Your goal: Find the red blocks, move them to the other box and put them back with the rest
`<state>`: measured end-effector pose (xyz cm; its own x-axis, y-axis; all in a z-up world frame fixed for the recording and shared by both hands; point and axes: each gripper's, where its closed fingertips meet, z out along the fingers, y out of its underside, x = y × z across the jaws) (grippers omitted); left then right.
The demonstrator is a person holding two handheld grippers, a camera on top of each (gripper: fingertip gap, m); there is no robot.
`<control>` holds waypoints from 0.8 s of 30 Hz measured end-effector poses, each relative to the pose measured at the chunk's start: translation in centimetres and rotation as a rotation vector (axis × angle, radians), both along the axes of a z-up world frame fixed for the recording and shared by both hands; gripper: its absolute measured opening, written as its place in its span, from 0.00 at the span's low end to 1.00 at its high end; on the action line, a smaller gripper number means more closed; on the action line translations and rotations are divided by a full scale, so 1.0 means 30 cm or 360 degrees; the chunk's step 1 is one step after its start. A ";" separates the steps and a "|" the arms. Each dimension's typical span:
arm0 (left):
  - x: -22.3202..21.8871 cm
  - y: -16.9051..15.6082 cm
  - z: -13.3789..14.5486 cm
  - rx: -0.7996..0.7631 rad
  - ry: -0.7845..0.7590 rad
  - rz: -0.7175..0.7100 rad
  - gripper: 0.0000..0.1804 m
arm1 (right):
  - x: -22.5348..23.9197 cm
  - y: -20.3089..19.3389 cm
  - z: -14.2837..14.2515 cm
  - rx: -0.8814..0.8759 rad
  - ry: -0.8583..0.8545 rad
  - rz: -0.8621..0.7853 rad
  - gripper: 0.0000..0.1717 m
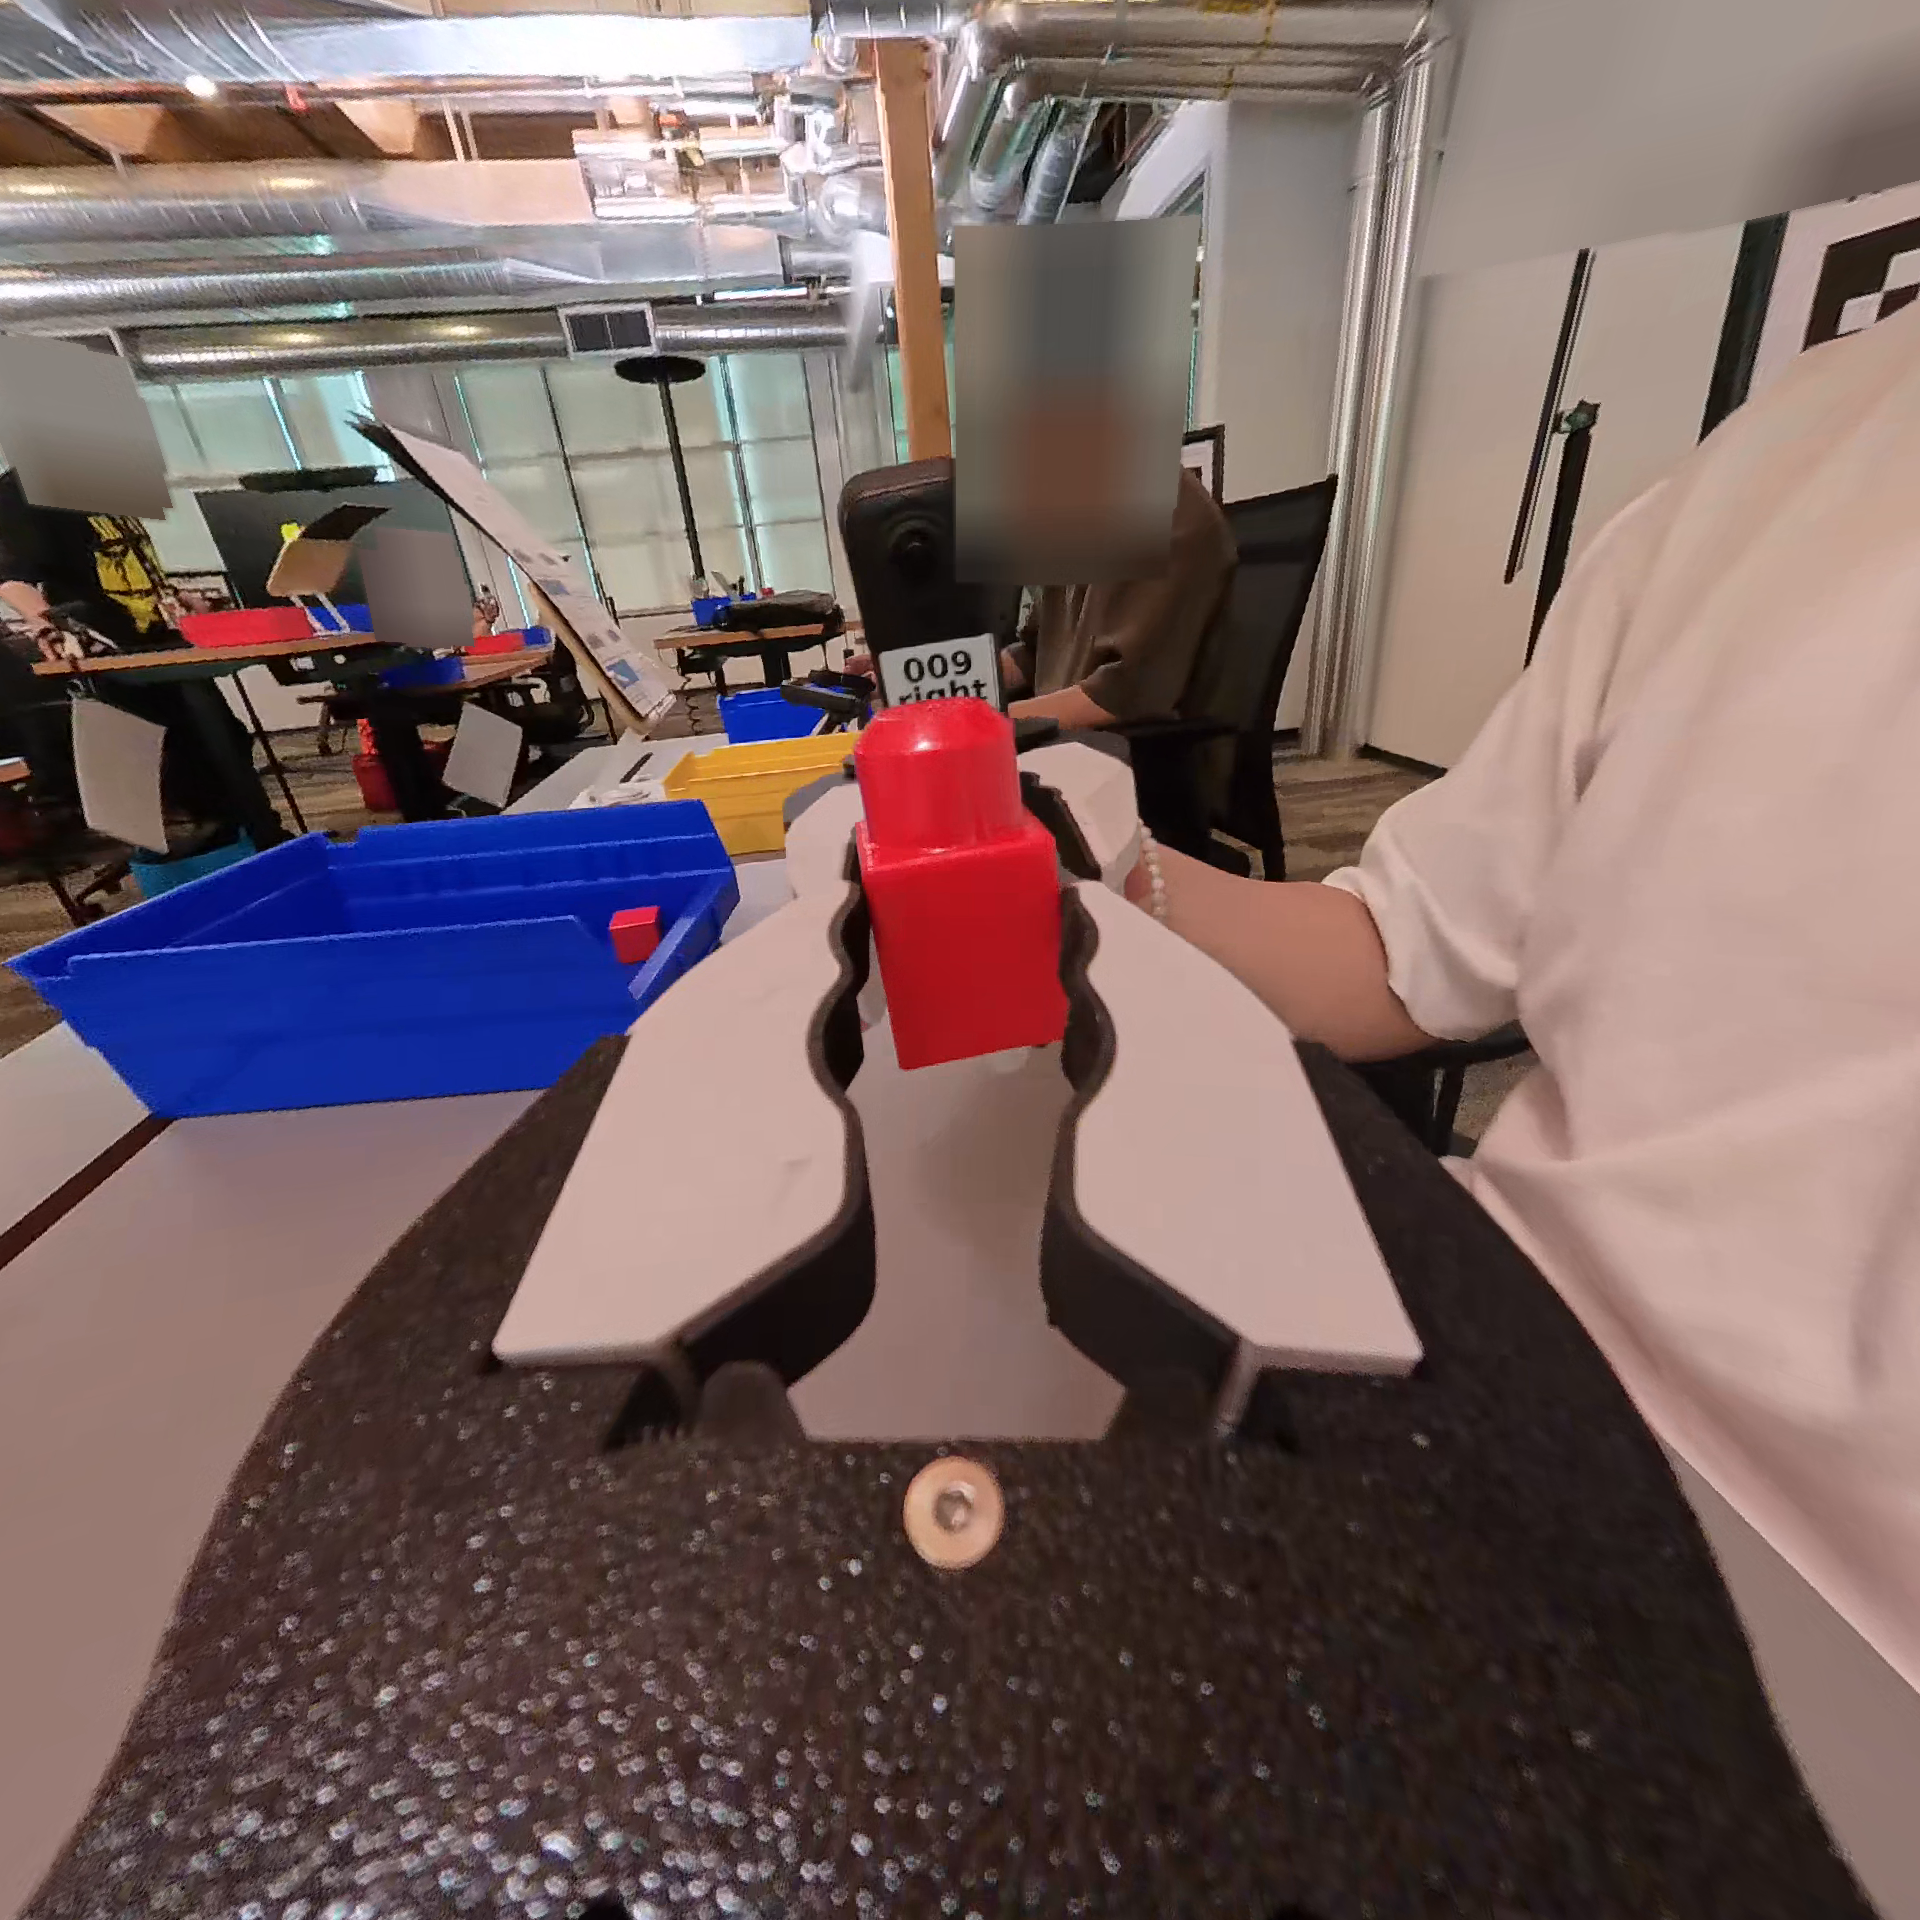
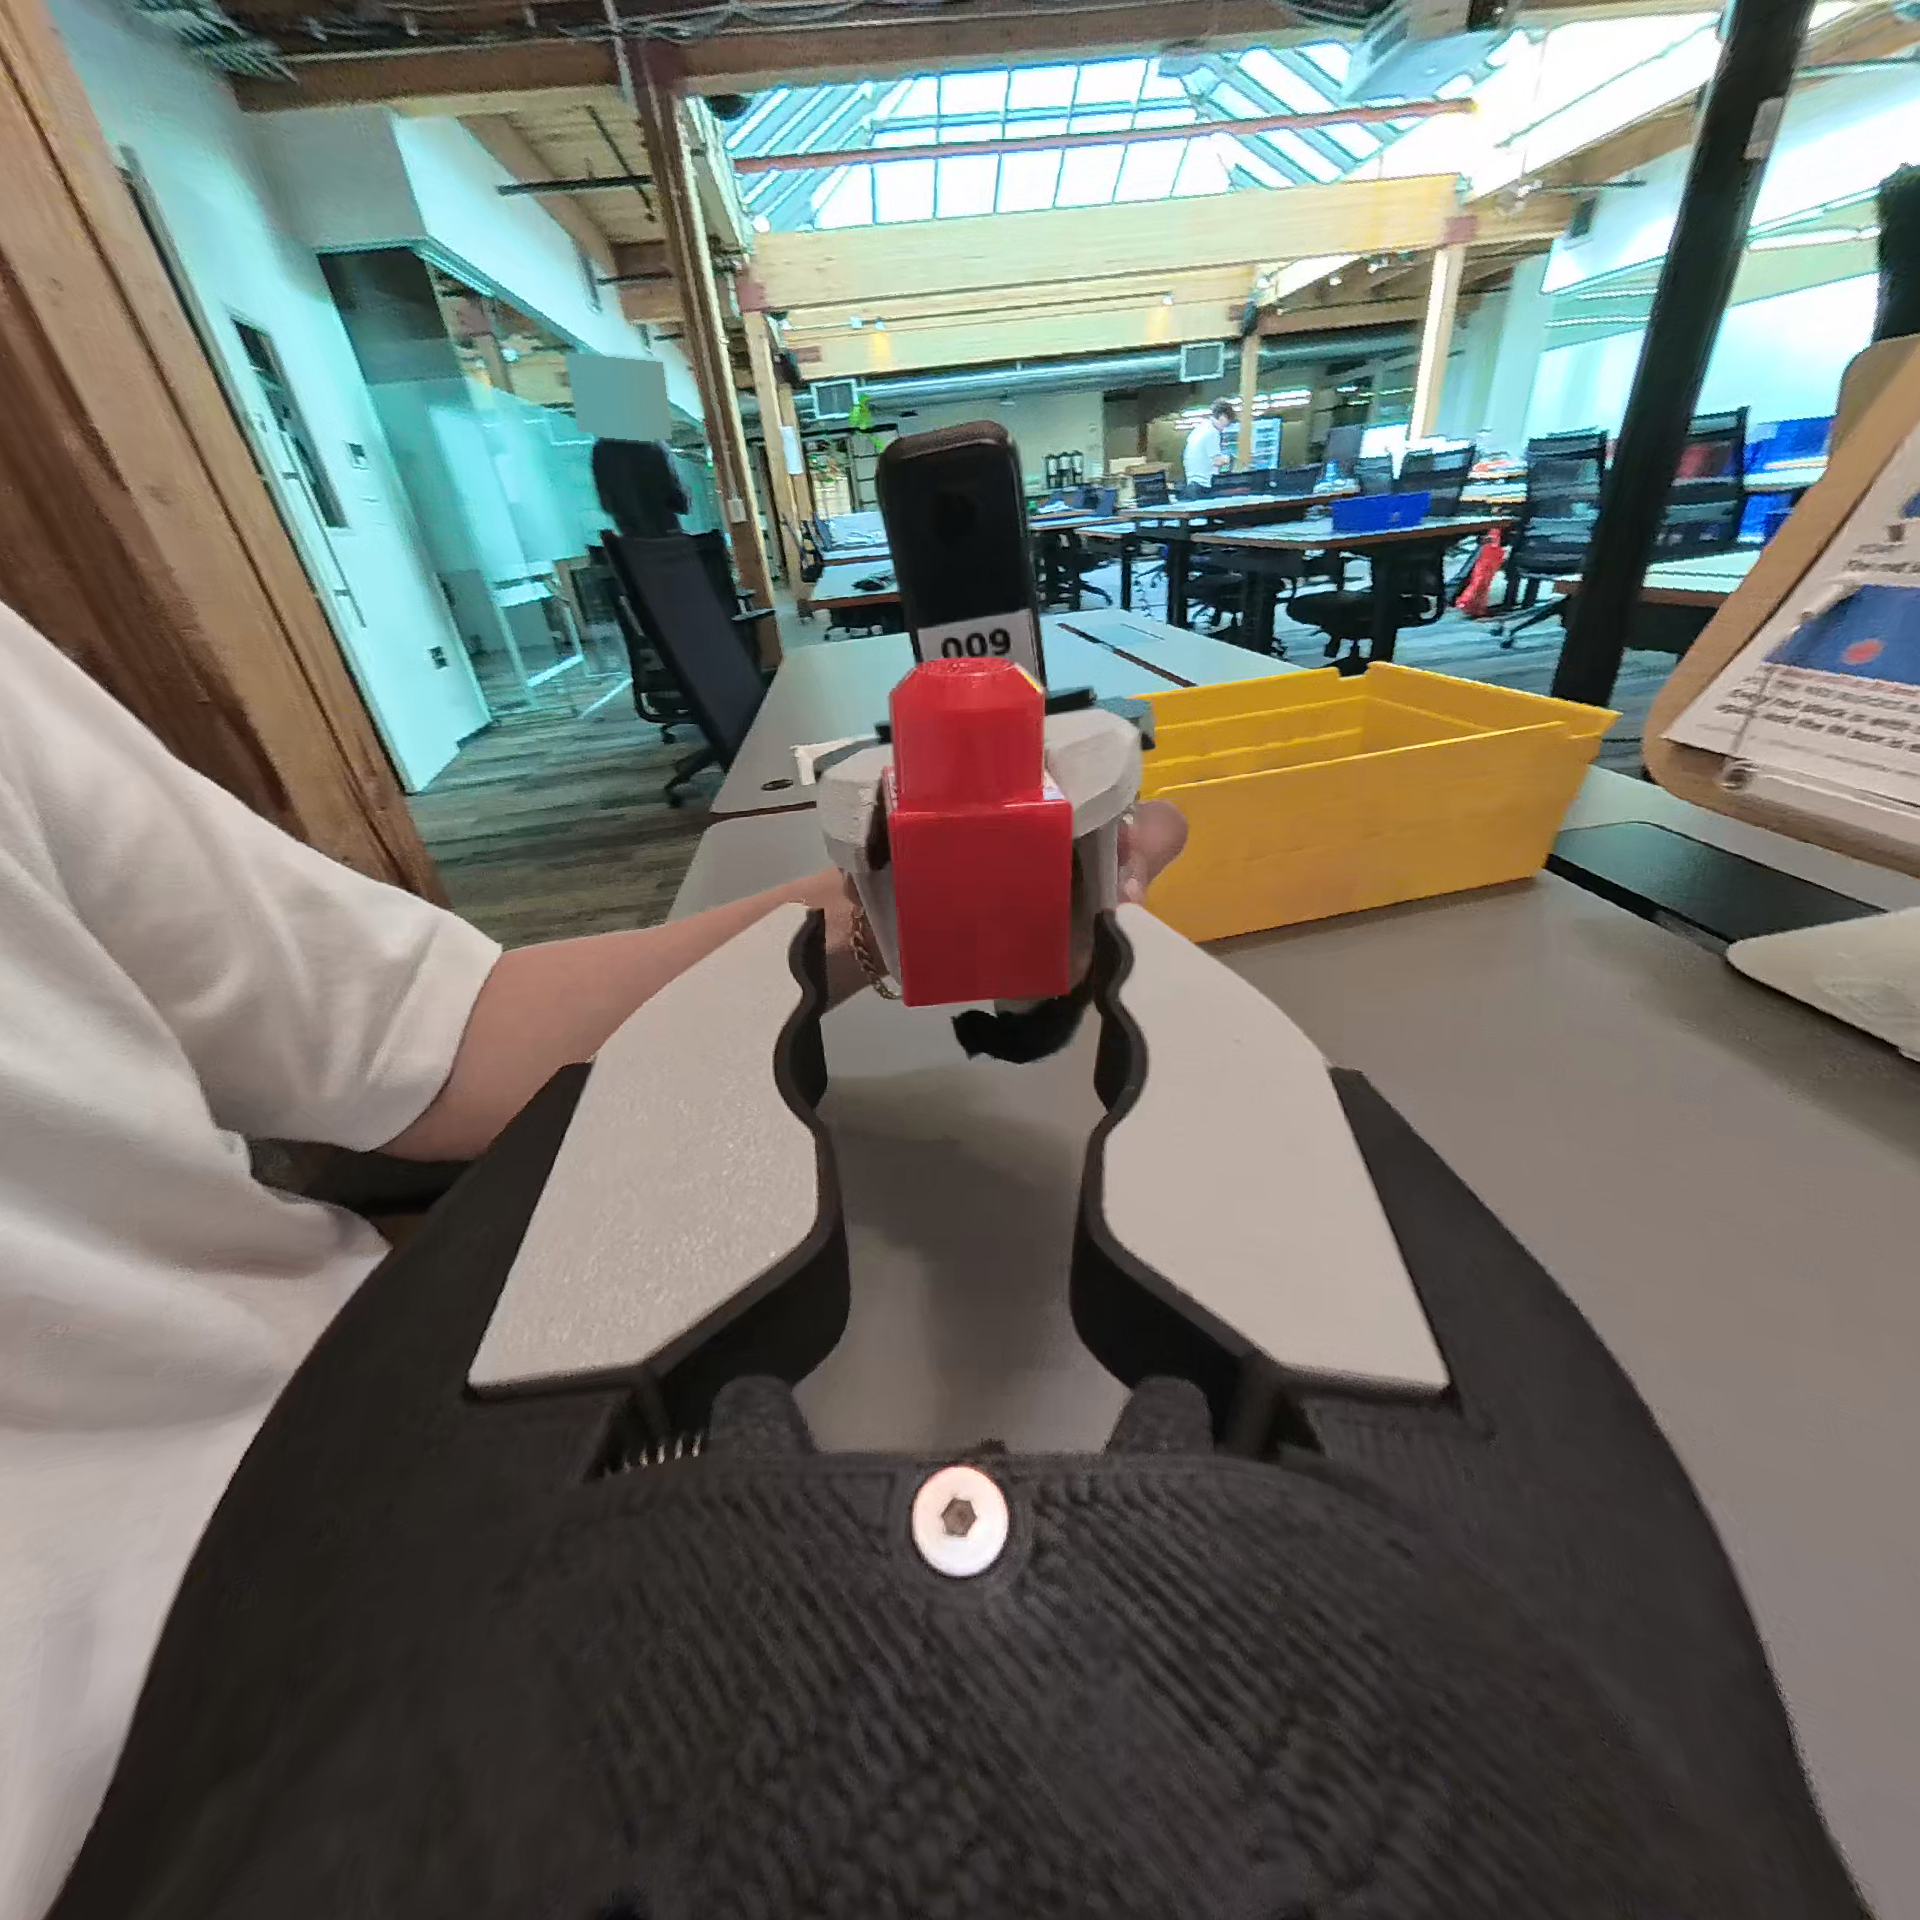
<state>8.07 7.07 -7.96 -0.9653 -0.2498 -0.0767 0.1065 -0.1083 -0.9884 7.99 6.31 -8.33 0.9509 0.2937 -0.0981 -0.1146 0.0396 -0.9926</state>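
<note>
Handover mid-air — left claw (image 1: pixel 961 935) clamps red block (image 1: pixel 961 935); right claw (image 2: pixel 961 971) gapes around it, pads apart. Square up, pinch firmly — then left lets go.

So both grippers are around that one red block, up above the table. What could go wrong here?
Dropping it seems likeliest: the left gripper grips the red block, but the right gripper shows gaps between its pads and the block. Letting go early would send it to the table, outside the yellow bin. The two grippers' fingers also sit close and could bump, twisting the block.
</note>
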 end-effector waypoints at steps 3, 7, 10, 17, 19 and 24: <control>-0.011 -0.007 -0.003 -0.0022 0.0006 -0.0016 0.19 | -0.010 0.010 -0.010 -0.0006 0.0011 0.0031 0.27; -0.015 -0.014 -0.011 -0.0022 0.0015 -0.0019 0.19 | -0.015 0.015 -0.008 0.0012 -0.0034 0.0023 0.21; -0.018 -0.020 -0.009 -0.0032 0.0006 -0.0016 0.19 | -0.013 0.013 -0.008 0.0016 -0.0071 0.0020 0.19; 0.068 0.015 -0.019 -0.0117 0.0097 0.0283 0.25 | 0.129 -0.022 0.007 -0.0090 -0.0015 -0.0301 0.20; 0.115 0.041 -0.041 -0.0075 0.0146 0.0445 0.31 | 0.238 -0.092 0.029 -0.0105 0.0010 -0.0555 0.19; 0.228 0.135 -0.090 0.0057 0.0212 0.0916 0.32 | 0.560 -0.432 0.015 -0.0260 0.0089 -0.1330 0.20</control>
<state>14.91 11.11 -10.66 -0.6769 -0.7358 0.0180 0.0129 -0.0364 -0.9993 24.77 -6.65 -7.90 0.8412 -0.5245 -0.1314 -0.1606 -0.0104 -0.9870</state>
